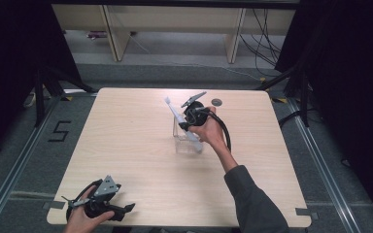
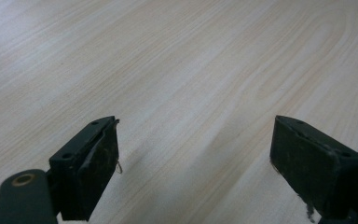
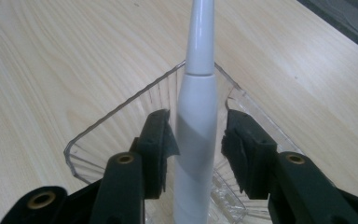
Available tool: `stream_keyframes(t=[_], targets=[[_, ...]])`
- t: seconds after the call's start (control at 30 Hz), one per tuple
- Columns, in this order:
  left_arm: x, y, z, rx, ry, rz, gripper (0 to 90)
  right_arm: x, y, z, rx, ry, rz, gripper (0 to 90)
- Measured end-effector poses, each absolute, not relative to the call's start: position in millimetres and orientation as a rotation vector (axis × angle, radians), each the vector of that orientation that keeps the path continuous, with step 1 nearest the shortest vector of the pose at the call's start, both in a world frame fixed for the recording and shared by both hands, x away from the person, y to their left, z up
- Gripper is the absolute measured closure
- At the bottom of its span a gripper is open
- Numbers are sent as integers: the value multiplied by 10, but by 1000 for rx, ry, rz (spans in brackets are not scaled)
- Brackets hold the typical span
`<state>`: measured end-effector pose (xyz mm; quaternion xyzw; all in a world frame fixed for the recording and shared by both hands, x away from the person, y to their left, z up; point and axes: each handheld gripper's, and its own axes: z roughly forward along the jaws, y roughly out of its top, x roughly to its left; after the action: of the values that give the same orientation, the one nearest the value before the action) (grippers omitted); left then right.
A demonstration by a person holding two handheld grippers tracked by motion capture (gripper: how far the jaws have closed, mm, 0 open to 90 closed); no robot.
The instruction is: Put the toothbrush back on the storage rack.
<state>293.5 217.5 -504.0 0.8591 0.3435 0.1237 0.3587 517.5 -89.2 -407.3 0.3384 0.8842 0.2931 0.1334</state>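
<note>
A white electric toothbrush (image 1: 175,112) leans tilted in a clear ribbed plastic container (image 1: 182,141) near the middle of the wooden table. My right gripper (image 1: 188,127) reaches down into the container from the right. In the right gripper view the toothbrush (image 3: 196,93) stands between the jaws of my right gripper (image 3: 198,122). A thin gap shows at the right pad, so the jaws are open around the handle inside the container (image 3: 121,109). My left gripper (image 1: 128,209) rests at the table's near left corner, and its jaws (image 2: 196,154) stand wide open over bare wood.
A small dark round disc (image 1: 216,102) lies near the table's far edge, just behind the right hand. The light wooden table (image 1: 141,160) stretches between the two grippers. Shelf legs and cables stand on the floor beyond the table.
</note>
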Motion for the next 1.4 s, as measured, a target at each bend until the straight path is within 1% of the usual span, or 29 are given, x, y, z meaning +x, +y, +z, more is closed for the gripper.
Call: stream_keyframes(t=[0.13, 0.2, 0.23, 0.27, 0.33, 0.37, 0.5, 0.6, 0.83, 1.13, 1.4], targets=[[2934, 2175, -5040, 2216, 886, 319, 150, 5143, -920, -4042, 967, 2562, 891, 574], [2939, 2183, -5035, 2230, 880, 323, 150, 5151, -973, -4024, 883, 2540, 937, 554], [2939, 2183, -5035, 2230, 880, 323, 150, 5151, -973, -4024, 883, 2540, 937, 554], [2941, 2187, -5036, 2237, 878, 323, 150, 5115, -987, -3998, 929, 2543, 959, 531], [2941, 2185, -5037, 2236, 882, 320, 150, 5085, -1001, -3964, 952, 2542, 967, 516], [2941, 2185, -5037, 2236, 882, 320, 150, 5093, -1015, -3957, 913, 2537, 976, 508], [2942, 2188, -5035, 2238, 878, 323, 150, 5054, -1039, -3910, 927, 2528, 989, 488], [2941, 2188, -5036, 2237, 879, 322, 150, 5049, -1059, -3896, 826, 2504, 1040, 468], [2943, 2193, -5031, 2246, 874, 326, 150, 4986, -1062, -3864, 843, 2502, 1054, 442], [2941, 2187, -5037, 2238, 879, 324, 150, 4898, -1147, -3824, 861, 2482, 1086, 362], [2938, 2190, -5037, 2241, 881, 328, 150, 4852, -1187, -3805, 847, 2453, 1120, 341]])
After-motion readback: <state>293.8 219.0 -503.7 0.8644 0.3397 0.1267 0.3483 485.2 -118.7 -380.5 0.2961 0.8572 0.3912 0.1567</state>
